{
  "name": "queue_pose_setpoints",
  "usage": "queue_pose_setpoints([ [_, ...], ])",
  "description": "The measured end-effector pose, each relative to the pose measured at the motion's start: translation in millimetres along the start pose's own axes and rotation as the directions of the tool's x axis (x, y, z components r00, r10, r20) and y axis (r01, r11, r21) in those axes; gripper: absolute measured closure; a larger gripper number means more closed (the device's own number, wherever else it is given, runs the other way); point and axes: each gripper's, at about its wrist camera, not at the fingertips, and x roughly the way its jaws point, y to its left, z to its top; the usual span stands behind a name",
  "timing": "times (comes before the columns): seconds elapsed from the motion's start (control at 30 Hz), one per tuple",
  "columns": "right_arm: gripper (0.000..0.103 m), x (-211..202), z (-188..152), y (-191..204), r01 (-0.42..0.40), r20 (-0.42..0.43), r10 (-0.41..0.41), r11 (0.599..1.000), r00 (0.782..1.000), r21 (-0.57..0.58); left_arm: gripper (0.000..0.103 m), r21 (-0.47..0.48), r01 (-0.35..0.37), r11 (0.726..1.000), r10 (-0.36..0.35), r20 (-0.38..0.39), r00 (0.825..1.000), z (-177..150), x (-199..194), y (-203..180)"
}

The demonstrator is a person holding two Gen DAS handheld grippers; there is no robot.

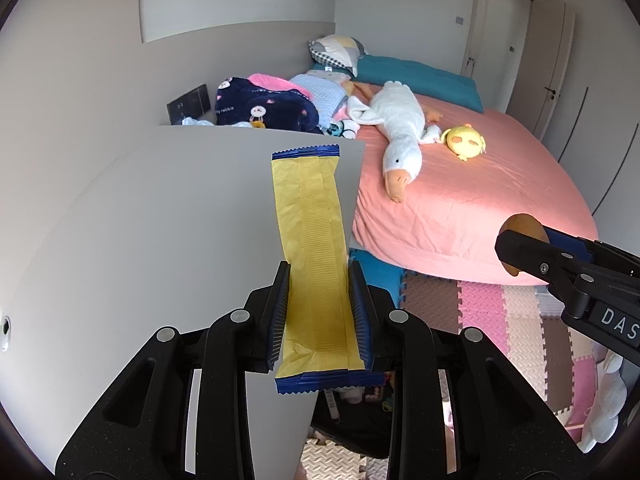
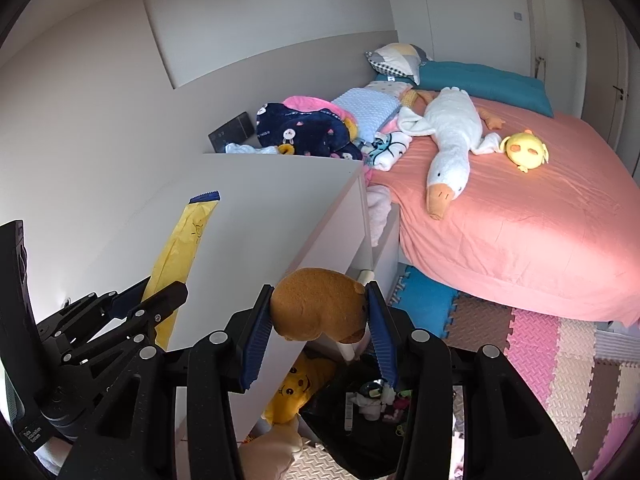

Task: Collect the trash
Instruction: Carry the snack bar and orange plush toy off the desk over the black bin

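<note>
My left gripper [image 1: 320,280] is shut on a long yellow wrapper with blue serrated ends [image 1: 312,248], held above the grey cabinet top [image 1: 160,220]. The wrapper also shows in the right wrist view [image 2: 180,248], with the left gripper [image 2: 156,292] at lower left. My right gripper [image 2: 320,300] is shut on a brown bread-like piece [image 2: 320,304], held past the cabinet's front edge. In the left wrist view the right gripper [image 1: 520,248] shows at the right with the brown piece [image 1: 524,226]. A black bin with trash in it [image 2: 360,404] lies below on the floor.
A bed with a pink sheet [image 2: 520,220] holds a white goose plush [image 2: 448,140] and a yellow chick plush [image 2: 526,150]. Folded clothes [image 2: 304,128] are piled behind the cabinet. Coloured foam mats [image 2: 560,360] cover the floor. A yellow plush [image 2: 294,388] lies beside the bin.
</note>
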Motion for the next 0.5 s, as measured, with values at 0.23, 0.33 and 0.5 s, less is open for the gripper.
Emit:
queue_pose_setpoints([
  [0.23, 0.056, -4, -4, -16, 0.02, 0.0, -0.02, 1.0, 1.0, 0.024, 0.074, 0.024, 0.02, 1.0, -0.02, -0.013, 1.0, 1, 6, -15],
  [0.33, 0.056, -7, -6, -22, 0.027, 0.002, -0.027, 0.999, 1.0, 0.035, 0.074, 0.034, 0.029, 0.999, -0.028, -0.017, 0.999, 1, 8, -21],
  [0.5, 0.056, -14, -8, -34, 0.04, 0.01, -0.041, 0.998, 0.999, 0.055, 0.074, 0.053, 0.043, 0.998, -0.042, -0.021, 0.999, 2, 10, -31],
])
